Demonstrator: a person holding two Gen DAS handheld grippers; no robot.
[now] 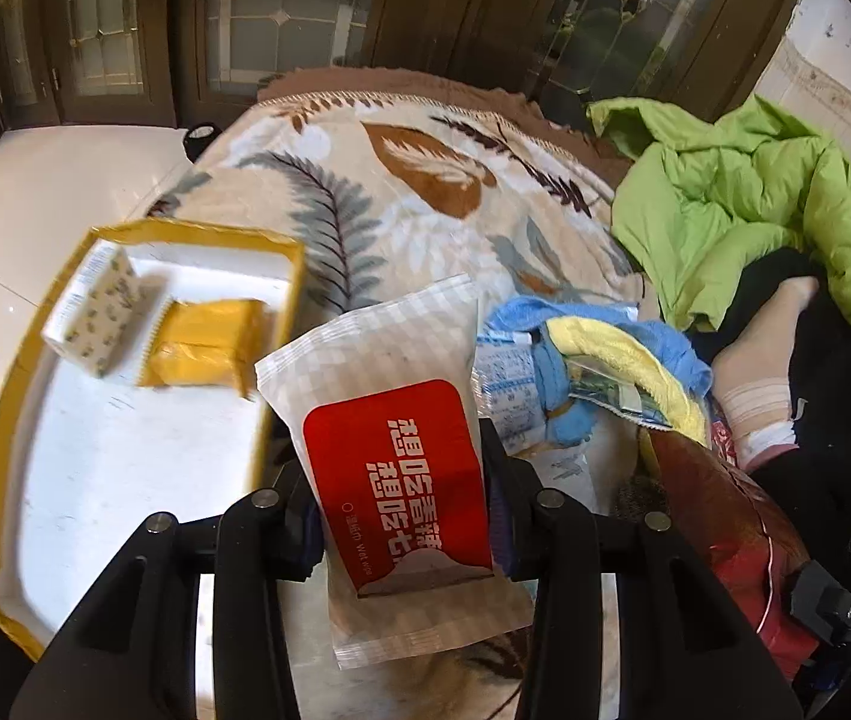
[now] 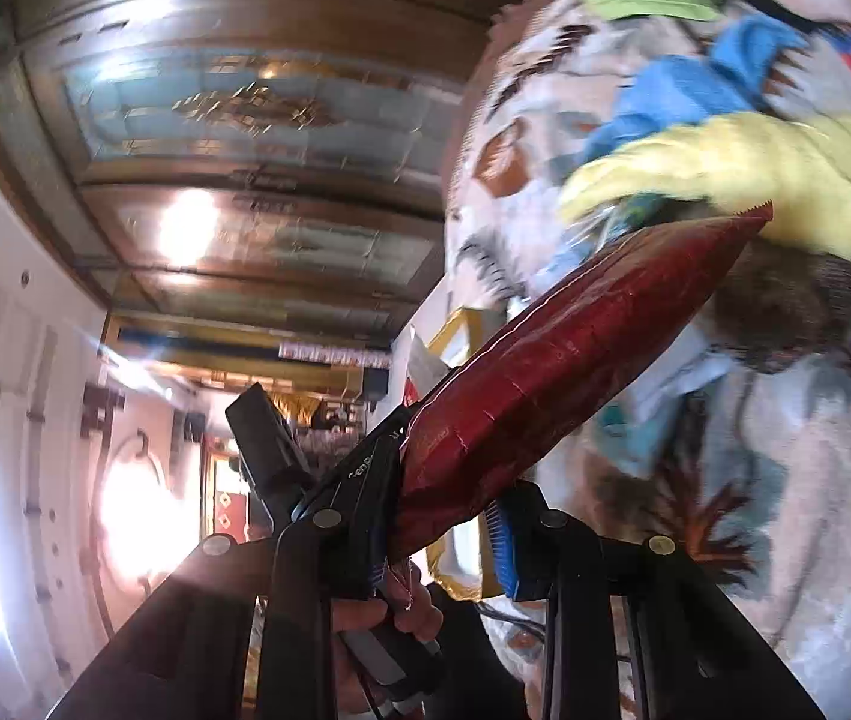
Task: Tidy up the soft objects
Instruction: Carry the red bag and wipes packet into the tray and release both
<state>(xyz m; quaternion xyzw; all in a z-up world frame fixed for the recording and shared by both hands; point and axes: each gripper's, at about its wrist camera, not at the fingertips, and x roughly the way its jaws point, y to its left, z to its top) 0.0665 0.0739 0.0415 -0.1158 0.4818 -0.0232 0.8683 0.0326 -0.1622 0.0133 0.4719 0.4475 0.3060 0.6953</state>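
Note:
My left gripper [image 1: 401, 516] is shut on a wet-wipe pack [image 1: 389, 420], white checked with a red label, held above the leaf-patterned blanket [image 1: 401, 192]. Left of it lies a yellow-rimmed white tray [image 1: 125, 468] holding a patterned tissue pack [image 1: 95, 312] and a yellow packet [image 1: 203, 348]. My right gripper [image 2: 443, 516] is shut on a dark red foil snack bag [image 2: 557, 360], which also shows at the lower right of the left wrist view [image 1: 719, 516]. A pile with a blue towel [image 1: 569, 324] and a yellow cloth [image 1: 623, 360] lies right of the wipes.
A green padded jacket [image 1: 743, 204] and black clothing [image 1: 833, 420] lie at the right, with a person's bare arm [image 1: 767, 330] among them. Dark wooden glass-paned cabinets [image 1: 281, 18] stand behind. White floor tiles [image 1: 35, 192] lie to the left. A hand [image 2: 383, 612] grips the other tool.

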